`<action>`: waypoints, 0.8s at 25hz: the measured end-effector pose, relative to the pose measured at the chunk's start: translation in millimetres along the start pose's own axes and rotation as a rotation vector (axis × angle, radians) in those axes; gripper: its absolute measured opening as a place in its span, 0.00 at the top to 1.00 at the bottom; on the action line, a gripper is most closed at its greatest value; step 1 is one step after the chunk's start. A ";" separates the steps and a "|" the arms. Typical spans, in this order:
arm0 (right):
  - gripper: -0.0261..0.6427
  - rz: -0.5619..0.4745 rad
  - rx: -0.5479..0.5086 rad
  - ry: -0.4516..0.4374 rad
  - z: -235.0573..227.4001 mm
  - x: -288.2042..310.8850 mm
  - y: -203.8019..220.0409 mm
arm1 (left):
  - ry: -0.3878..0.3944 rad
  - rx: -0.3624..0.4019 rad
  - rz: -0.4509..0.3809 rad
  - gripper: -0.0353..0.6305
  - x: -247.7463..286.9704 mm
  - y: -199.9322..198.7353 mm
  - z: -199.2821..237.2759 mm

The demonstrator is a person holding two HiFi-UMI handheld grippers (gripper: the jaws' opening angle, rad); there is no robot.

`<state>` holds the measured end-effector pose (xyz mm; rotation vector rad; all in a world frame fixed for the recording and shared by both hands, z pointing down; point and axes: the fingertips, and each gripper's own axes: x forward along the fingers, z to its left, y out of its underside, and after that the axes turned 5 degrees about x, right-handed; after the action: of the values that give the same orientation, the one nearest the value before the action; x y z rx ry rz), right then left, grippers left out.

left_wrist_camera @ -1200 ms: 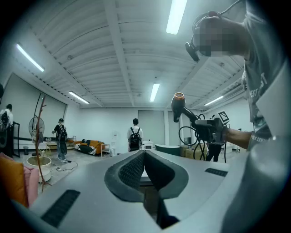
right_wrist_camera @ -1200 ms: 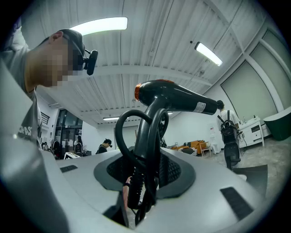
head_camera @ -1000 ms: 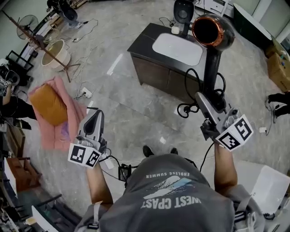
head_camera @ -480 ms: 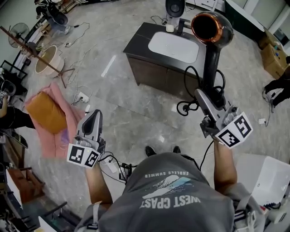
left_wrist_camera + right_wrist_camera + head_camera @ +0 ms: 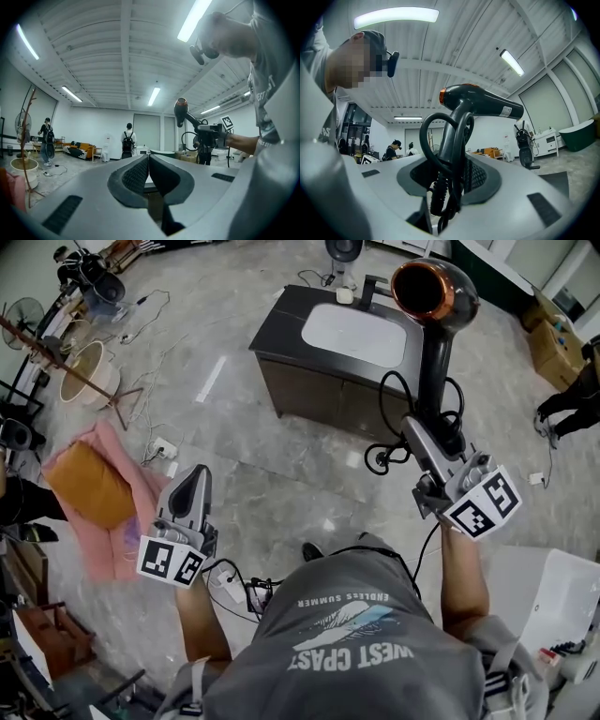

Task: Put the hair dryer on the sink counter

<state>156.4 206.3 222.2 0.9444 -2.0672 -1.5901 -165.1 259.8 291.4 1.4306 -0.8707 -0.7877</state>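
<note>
The marble floor (image 5: 281,474) still fills most of the head view, and the sink counter (image 5: 281,320) has slid a little up and to the left over the last second. That looks like you turning or stepping rather than closing in, since the counter appears no larger than before. Its white basin (image 5: 354,334) lies well apart from your hands.

The hair dryer (image 5: 433,296) has not shifted in your grip. It stands upright in the air with its copper-rimmed barrel on top and overlaps the counter's right end in the head view, though it is not down on it. The right gripper (image 5: 436,442) holds steady, clamped part-way closed on the dryer's handle. The right gripper view shows the pads pressing the handle, with the cord (image 5: 440,154) looped between them.

The left gripper (image 5: 197,479) hangs low at your side, its jaws together with nothing between them.

The task is therefore still in the carry stage. You probably need to get closer before lowering the dryer, and watch the dangling cord as you do.
</note>
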 end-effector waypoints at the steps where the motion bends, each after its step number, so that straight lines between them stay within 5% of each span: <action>1: 0.73 0.002 0.000 0.002 0.0 2.7 -0.3 | 0.000 -0.006 0.000 0.92 1.0 0.8 2.9; 20: 0.73 0.039 0.006 -0.058 -67.7 51.0 -4.9 | -0.066 -0.013 0.025 0.92 60.8 4.0 17.0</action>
<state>165.4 122.4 232.1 0.8642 -2.1166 -1.6100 -150.6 198.4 296.6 1.3863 -0.9308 -0.8241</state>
